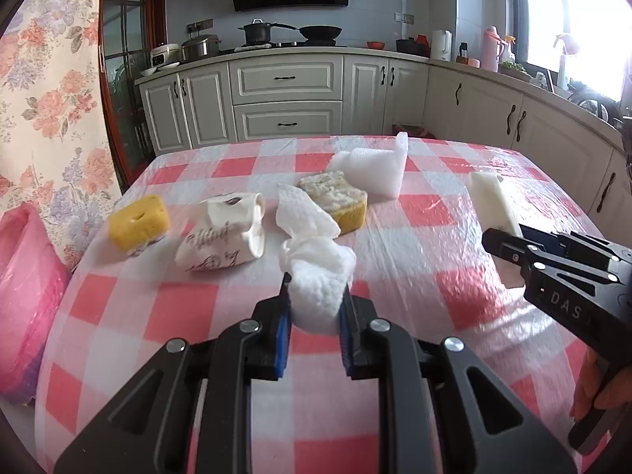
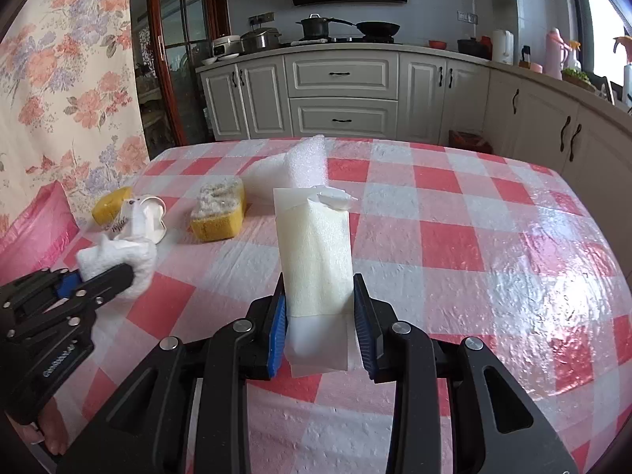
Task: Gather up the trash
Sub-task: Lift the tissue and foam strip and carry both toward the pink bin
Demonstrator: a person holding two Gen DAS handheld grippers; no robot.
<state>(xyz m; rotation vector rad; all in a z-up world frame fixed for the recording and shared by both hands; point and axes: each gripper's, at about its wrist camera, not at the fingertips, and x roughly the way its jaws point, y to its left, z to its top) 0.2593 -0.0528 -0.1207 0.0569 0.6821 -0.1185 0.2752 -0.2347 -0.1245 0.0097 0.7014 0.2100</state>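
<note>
My left gripper [image 1: 315, 302] is shut on a crumpled white paper towel [image 1: 316, 276], lifted just above the checked tablecloth; the same gripper [image 2: 118, 276] and towel [image 2: 118, 260] show at the left of the right wrist view. My right gripper [image 2: 320, 308] is shut on a cream foam slab [image 2: 316, 252] that stands upright between its blue pads; in the left wrist view that slab [image 1: 493, 205] sticks out of the right gripper [image 1: 509, 245]. On the table lie a crushed paper cup [image 1: 225, 233], a yellow sponge [image 1: 138, 223], a dirty sponge [image 1: 335, 197] and white foam wrap [image 1: 375, 166].
The table [image 1: 434, 213] carries a red-and-white checked cloth under clear plastic. A pink plastic bag [image 1: 27, 296] hangs at its left edge, beside a floral curtain [image 1: 47, 98]. White kitchen cabinets [image 1: 284, 94] and a stove with pots stand behind.
</note>
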